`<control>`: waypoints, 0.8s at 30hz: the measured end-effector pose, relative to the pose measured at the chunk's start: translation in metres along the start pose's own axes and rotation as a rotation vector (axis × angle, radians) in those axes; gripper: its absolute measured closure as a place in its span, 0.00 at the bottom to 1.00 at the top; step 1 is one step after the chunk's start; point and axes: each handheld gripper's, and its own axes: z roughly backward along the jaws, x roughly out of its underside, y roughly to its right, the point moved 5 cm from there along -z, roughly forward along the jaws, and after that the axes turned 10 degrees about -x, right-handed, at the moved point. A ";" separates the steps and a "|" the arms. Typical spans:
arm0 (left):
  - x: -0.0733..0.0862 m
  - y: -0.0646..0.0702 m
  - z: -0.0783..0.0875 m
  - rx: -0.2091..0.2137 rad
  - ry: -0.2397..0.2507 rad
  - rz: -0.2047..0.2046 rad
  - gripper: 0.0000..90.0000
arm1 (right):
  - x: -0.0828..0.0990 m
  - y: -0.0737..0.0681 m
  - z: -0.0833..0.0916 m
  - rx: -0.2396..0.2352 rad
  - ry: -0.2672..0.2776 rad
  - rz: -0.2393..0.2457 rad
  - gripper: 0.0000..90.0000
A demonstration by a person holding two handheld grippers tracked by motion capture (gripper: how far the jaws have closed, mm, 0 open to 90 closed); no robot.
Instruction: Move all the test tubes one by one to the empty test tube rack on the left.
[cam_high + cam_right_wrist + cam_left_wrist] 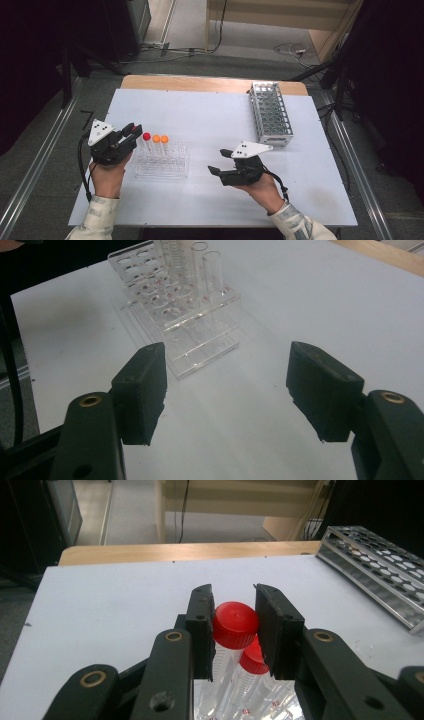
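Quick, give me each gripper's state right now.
Left gripper: shut on the red-capped tube standing in the clear rack.
Right gripper: open, holding nothing.

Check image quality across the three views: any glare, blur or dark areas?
High view: white table evenly lit, surroundings nearly black, steel rack bright. Left gripper view: red cap sharp, near black fingers soft and dark. Right gripper view: clear rack low in contrast against the table, fingers slightly blurred.
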 end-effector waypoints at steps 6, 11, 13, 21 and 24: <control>0.001 0.000 0.001 0.013 -0.002 0.017 0.72 | 0.000 0.000 0.000 0.001 -0.001 0.002 0.34; 0.000 0.000 0.002 0.025 -0.006 0.037 0.68 | 0.000 0.000 0.000 0.006 0.001 -0.004 0.34; 0.000 0.000 0.003 0.029 -0.007 0.042 0.66 | 0.000 0.001 0.000 0.009 0.002 -0.003 0.34; 0.001 0.002 0.004 0.036 -0.020 0.042 0.50 | 0.001 0.005 0.001 0.018 0.005 -0.012 0.34; 0.002 0.004 0.005 0.034 -0.028 0.033 0.44 | 0.001 0.006 0.003 0.027 0.011 -0.018 0.34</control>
